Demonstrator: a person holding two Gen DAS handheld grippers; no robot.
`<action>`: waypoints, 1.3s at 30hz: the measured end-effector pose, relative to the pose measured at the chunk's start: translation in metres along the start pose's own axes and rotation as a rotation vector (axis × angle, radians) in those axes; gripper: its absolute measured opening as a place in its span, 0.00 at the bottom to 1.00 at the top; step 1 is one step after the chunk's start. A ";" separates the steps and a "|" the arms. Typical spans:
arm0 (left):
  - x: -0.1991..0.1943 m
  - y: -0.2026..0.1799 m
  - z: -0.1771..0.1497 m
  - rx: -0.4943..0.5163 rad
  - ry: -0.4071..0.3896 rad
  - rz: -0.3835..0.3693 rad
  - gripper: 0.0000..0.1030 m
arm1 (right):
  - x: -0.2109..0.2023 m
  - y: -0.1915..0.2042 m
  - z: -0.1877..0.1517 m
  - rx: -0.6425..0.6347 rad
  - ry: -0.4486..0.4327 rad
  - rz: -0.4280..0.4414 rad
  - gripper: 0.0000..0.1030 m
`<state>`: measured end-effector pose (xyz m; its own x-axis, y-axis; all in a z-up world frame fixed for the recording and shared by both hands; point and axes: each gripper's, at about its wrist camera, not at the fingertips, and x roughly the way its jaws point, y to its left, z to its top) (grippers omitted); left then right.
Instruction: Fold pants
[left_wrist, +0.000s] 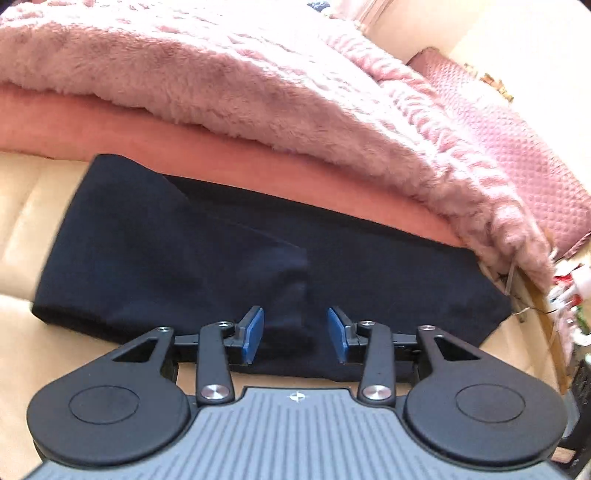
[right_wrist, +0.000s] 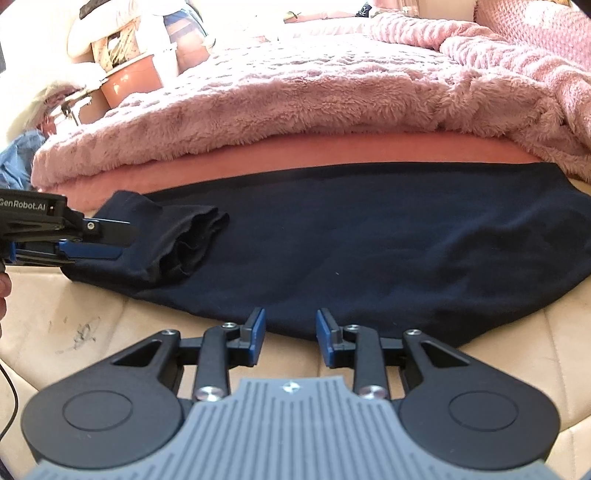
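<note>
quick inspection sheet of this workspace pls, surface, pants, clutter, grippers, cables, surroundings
surface: cream cushioned surface, dark smudges at its left.
job's things: dark navy pants lying flat along a pink fluffy blanket; one end bunched up at the left.
clutter: nothing seen on the cushions apart from the pants.
grippers: left hand-held gripper open over the near edge of the pants; right hand-held gripper open at the near hem, holding nothing.
cables: thin black cable at the far left edge.
surroundings: terracotta pot and blue cloth beyond the blanket.

Pants (right_wrist: 351, 251) on cushion (right_wrist: 110, 332); blanket (right_wrist: 277, 110) behind; left tongs (right_wrist: 110, 240) at pants' left end.
</note>
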<state>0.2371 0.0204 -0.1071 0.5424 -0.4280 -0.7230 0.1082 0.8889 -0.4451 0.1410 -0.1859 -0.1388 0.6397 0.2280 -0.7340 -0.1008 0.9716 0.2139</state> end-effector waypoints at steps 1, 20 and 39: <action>0.002 0.000 0.003 0.003 0.005 0.007 0.44 | 0.002 0.001 0.001 0.004 0.001 0.007 0.25; 0.072 -0.035 0.015 0.194 0.072 0.216 0.36 | 0.052 0.029 0.030 -0.052 -0.016 0.097 0.18; 0.003 0.026 0.061 -0.141 0.038 -0.056 0.05 | 0.077 0.049 0.047 -0.004 0.069 0.343 0.26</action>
<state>0.2922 0.0523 -0.0894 0.5064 -0.4844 -0.7134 0.0176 0.8329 -0.5531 0.2210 -0.1234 -0.1542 0.5146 0.5451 -0.6618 -0.3044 0.8377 0.4534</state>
